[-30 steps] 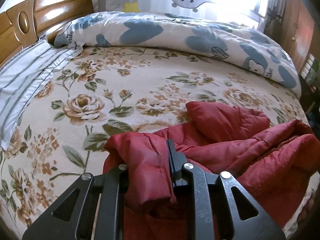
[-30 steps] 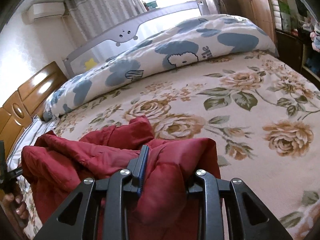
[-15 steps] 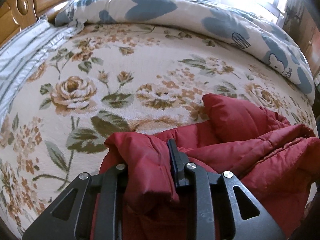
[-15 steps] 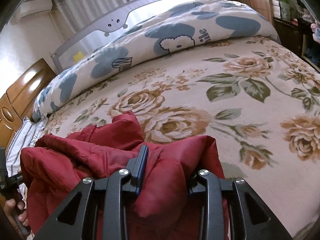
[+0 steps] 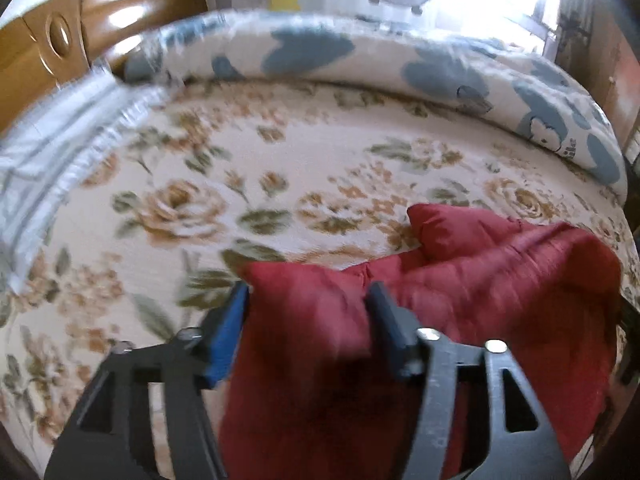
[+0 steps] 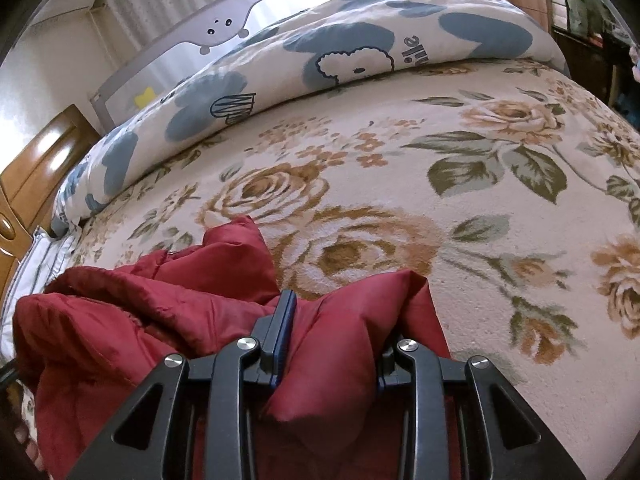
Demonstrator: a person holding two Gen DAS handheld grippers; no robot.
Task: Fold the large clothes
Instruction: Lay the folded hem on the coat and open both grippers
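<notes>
A dark red padded jacket (image 5: 472,280) lies bunched at the near edge of the floral bedspread (image 5: 280,160). My left gripper (image 5: 308,300) has its jaws spread wide, with a fold of the jacket lying loose between them. My right gripper (image 6: 336,320) is shut on another fold of the jacket (image 6: 160,312); its right finger is hidden behind the cloth. The rest of the jacket hangs below both grippers, out of sight.
A rolled white duvet with blue shapes (image 6: 340,60) lies along the far side of the bed. A wooden headboard (image 5: 100,24) and a striped pillow (image 5: 52,152) are at the left. A grey bed rail (image 6: 224,36) stands behind the duvet. Dark furniture (image 6: 580,20) is at the right.
My left gripper has opened and let go of its jacket fold. Both views have moved closer to the bed. My right gripper keeps its hold.
</notes>
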